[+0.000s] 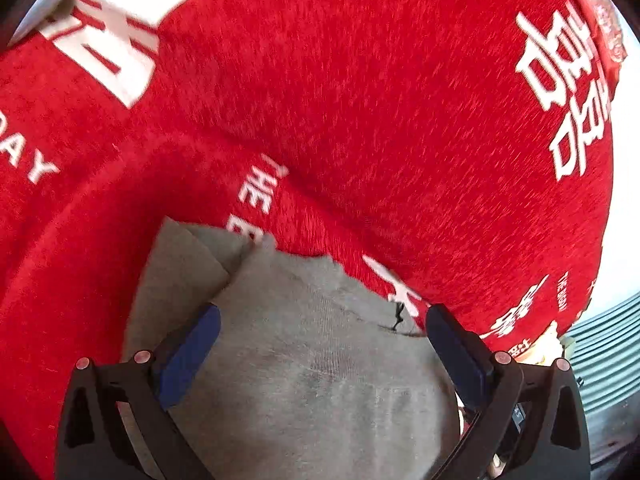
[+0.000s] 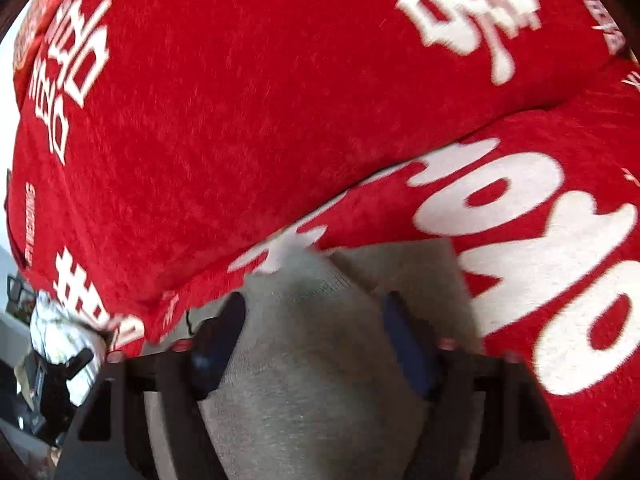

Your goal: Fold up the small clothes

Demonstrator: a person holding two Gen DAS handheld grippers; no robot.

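My left gripper [image 1: 320, 320] is spread over the grey garment [image 1: 304, 380]; my right gripper [image 2: 316, 332] pinches it on the red cloth [image 1: 340, 100].

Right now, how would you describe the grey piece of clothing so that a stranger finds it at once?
Look first at the big red cloth with white printed characters that fills the view. On its near edge lies the grey garment, a small, plain knit piece. It is the only thing that is not red and bears no print, and it sits between the fingers of each tool.

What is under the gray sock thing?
The gray sock lies on the red blanket with white letters, which spreads out around it. Whatever is beneath that blanket is covered, so it cannot be seen.
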